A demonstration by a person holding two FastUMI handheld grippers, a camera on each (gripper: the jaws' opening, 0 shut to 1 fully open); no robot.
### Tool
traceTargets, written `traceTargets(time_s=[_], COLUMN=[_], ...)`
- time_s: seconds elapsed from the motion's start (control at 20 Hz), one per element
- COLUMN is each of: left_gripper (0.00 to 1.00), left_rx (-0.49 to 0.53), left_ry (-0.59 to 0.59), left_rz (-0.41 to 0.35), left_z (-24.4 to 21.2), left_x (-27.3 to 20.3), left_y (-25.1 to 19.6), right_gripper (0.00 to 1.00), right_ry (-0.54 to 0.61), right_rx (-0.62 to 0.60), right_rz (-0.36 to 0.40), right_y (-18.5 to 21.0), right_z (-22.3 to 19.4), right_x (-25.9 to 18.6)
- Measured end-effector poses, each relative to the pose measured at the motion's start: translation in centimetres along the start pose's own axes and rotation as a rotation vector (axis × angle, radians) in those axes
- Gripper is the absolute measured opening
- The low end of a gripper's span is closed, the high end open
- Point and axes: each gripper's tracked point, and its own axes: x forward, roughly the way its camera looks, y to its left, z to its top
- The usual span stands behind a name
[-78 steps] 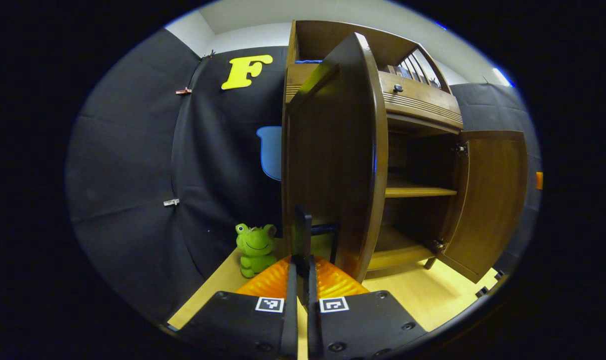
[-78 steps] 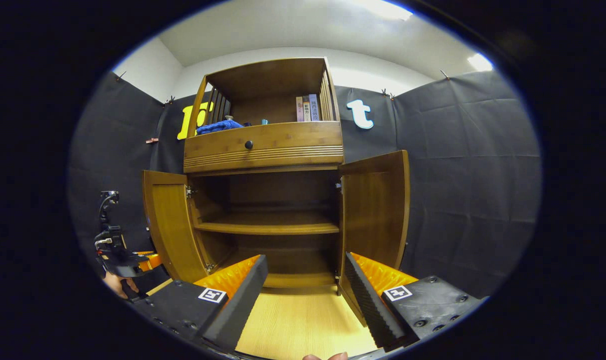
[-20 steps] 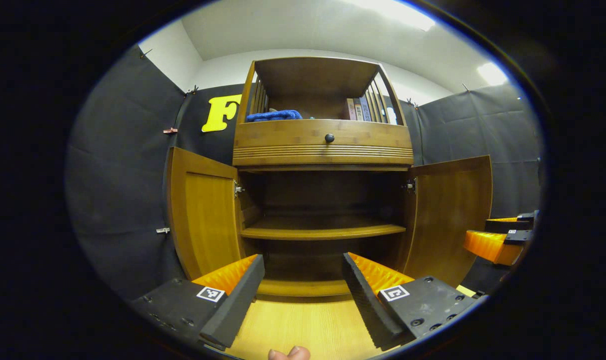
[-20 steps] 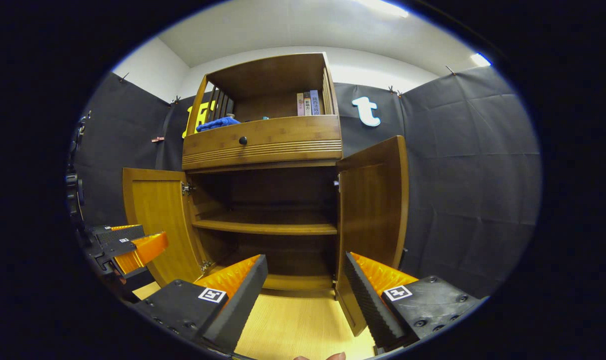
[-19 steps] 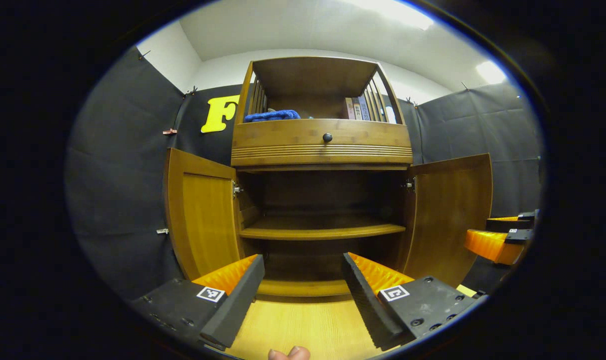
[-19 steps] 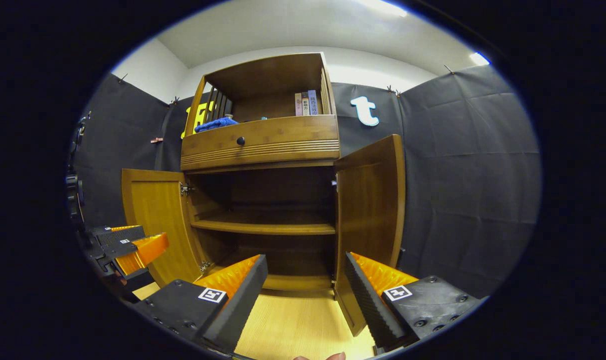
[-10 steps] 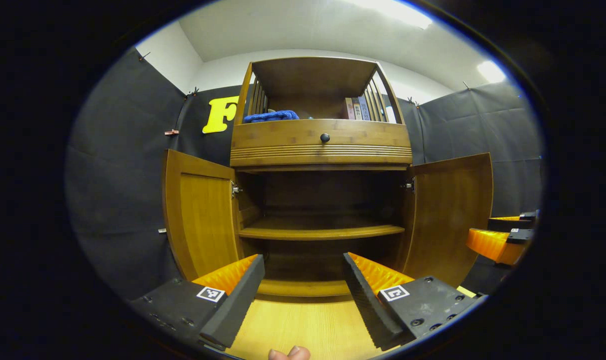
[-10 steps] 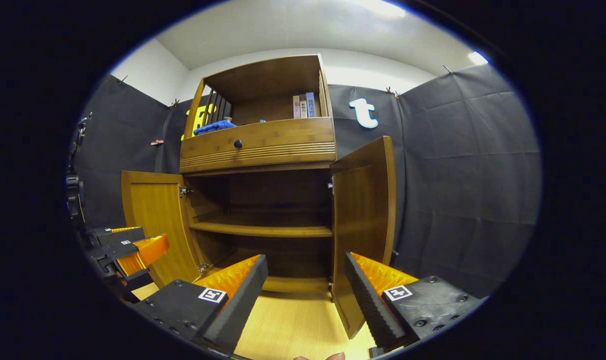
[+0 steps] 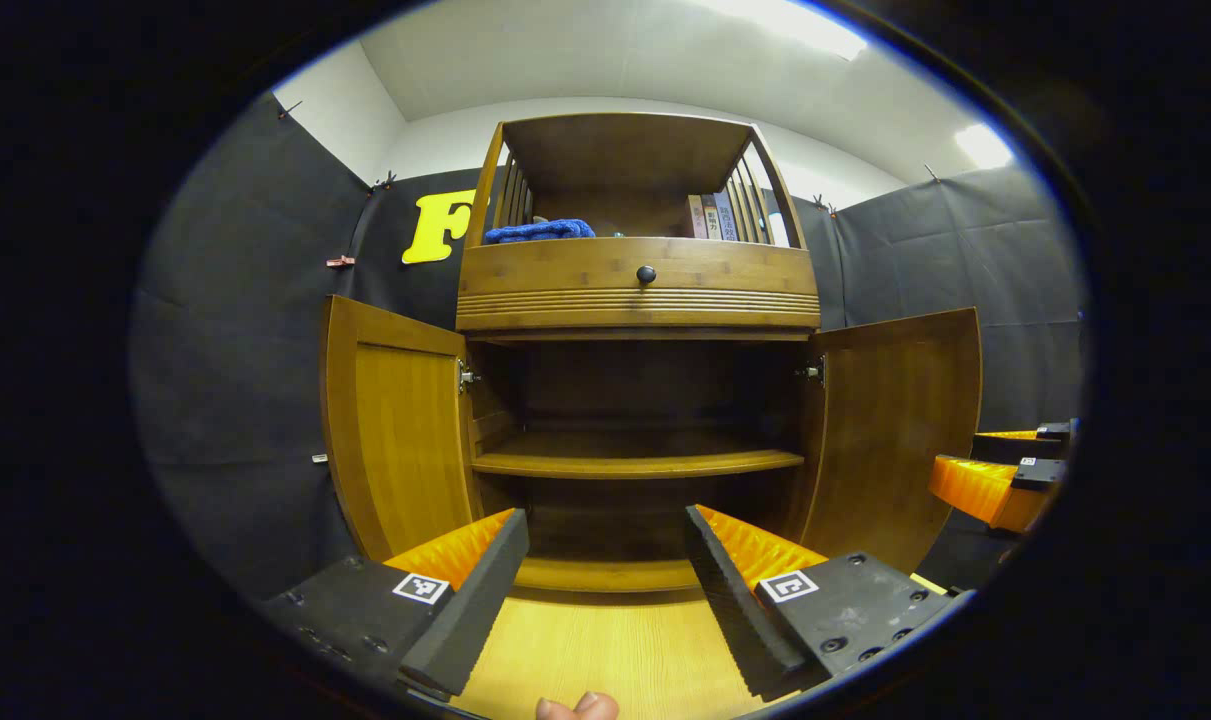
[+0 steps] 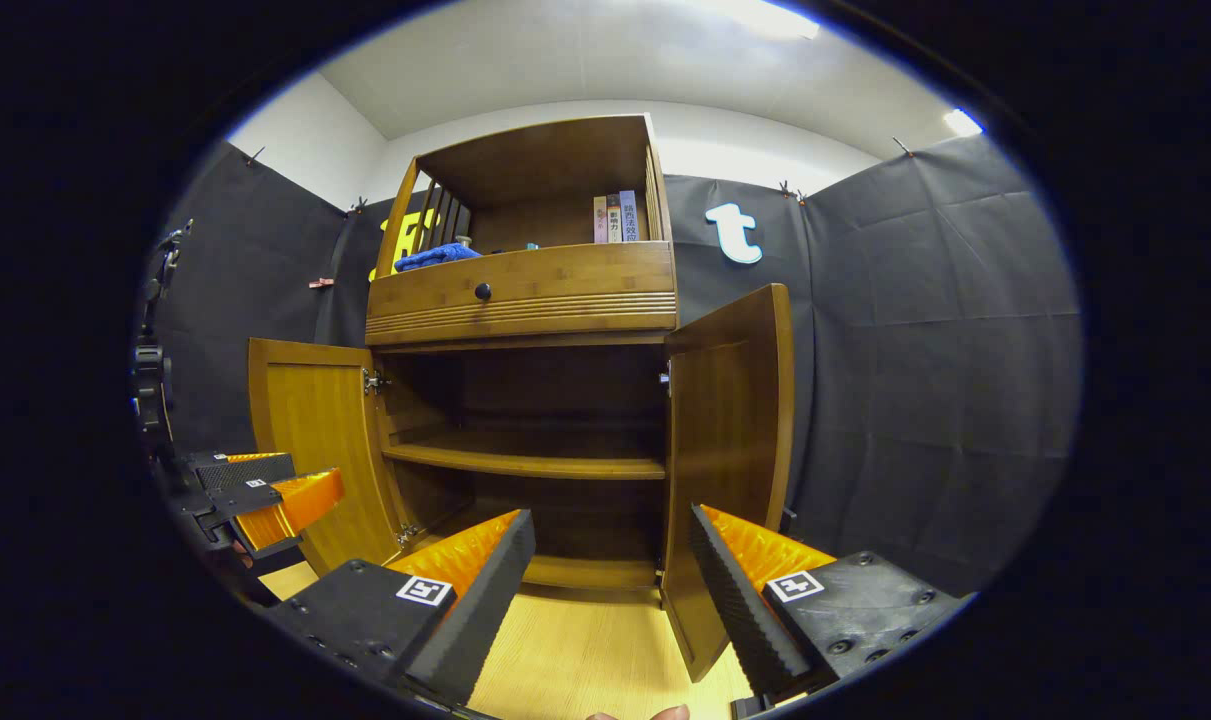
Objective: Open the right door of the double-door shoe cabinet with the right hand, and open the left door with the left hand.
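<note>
The wooden shoe cabinet stands straight ahead with both lower doors swung out. Its left door and right door hang wide apart, baring a dark inside with one shelf. In the right gripper view the left door and right door also stand open. My left gripper is open, back from the cabinet, with nothing between its fingers. My right gripper is open too, holding nothing, near the right door's lower edge. Each gripper appears at the edge of the other's view: left gripper, right gripper.
Above the doors runs a drawer with a dark knob. The top shelf holds a blue cloth and several books. Light wooden floor lies in front of the cabinet. Black cloth walls close in both sides.
3.9 s ago my left gripper was shut by the left door's edge; now it is open and pulled back to face the cabinet. Over the last second both views only drift slightly.
</note>
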Motion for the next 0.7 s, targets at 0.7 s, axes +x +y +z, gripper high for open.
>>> traceTargets(time_s=[0.7], left_gripper=[0.97], left_rx=[0.014], left_ry=[0.005], left_rz=[-0.013], left_z=[0.04], left_x=[0.79], left_y=[-0.89], right_gripper=[1.0], right_ry=[0.007], right_rx=[-0.011], right_rz=[0.009], right_y=[0.03], right_z=[-0.23], right_x=[0.4])
